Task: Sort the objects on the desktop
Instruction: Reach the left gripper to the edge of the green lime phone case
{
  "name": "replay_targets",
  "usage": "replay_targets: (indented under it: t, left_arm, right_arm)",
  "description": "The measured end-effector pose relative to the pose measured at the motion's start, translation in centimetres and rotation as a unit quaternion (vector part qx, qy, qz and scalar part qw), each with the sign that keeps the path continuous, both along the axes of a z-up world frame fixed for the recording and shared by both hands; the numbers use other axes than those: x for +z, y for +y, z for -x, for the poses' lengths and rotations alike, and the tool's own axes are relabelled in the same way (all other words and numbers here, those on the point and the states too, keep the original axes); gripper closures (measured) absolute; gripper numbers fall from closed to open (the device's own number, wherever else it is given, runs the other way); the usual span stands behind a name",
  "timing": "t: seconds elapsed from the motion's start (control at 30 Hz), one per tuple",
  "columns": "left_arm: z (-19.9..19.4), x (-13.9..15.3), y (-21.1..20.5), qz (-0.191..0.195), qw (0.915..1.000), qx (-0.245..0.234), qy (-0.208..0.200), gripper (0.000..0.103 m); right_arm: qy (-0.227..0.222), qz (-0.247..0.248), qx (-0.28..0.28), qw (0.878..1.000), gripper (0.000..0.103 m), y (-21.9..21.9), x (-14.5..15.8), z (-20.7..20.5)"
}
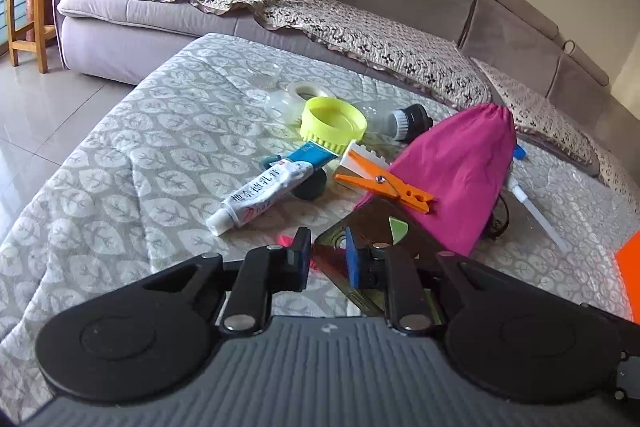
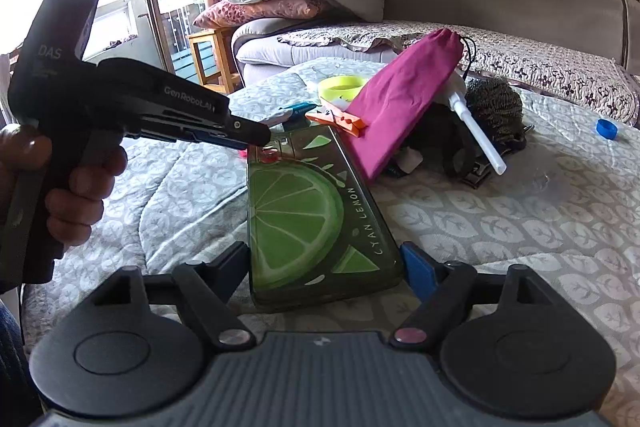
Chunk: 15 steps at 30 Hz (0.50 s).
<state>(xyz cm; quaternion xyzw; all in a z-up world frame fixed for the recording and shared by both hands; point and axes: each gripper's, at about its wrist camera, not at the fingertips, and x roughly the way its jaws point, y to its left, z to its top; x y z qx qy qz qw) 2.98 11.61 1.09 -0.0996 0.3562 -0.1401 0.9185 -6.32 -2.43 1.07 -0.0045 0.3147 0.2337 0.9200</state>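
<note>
A green lime-printed case (image 2: 316,223) lies on a quilted table (image 2: 520,227), its near end clamped between the wide-set fingers of the right gripper (image 2: 324,267). At the case's far end, the left gripper (image 1: 328,259), held in a hand (image 2: 76,195), stands with its jaws narrowly parted; a small pink scrap (image 1: 326,261) lies in the gap, and whether the pads press on anything cannot be told. A magenta pouch (image 1: 452,171) leans over the case's far corner, an orange clothespin (image 1: 384,187) resting against it. Beyond lie a toothpaste tube (image 1: 264,195), a yellow lid (image 1: 334,125), a small brush (image 1: 408,121) and a white spray nozzle (image 2: 476,135); a blue bottle cap (image 2: 607,127) sits well apart.
</note>
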Motion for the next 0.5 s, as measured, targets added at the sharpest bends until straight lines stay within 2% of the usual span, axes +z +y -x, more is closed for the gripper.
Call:
replay_targets:
  t: [0.27,0.5]
  left_arm:
    - [-0.2,0.1,-0.1,0.002,0.9998,0.006,0.019,0.084]
    - [0.3,0.3,-0.5,-0.002,0.9999,0.008,0.014,0.087]
  right_arm:
    - [-0.014,0.009,0.003,1.000,0.022,0.1,0.3,0.4]
    - [-0.025,0.012,0.000,1.000,0.022,-0.2,0.9,1.1]
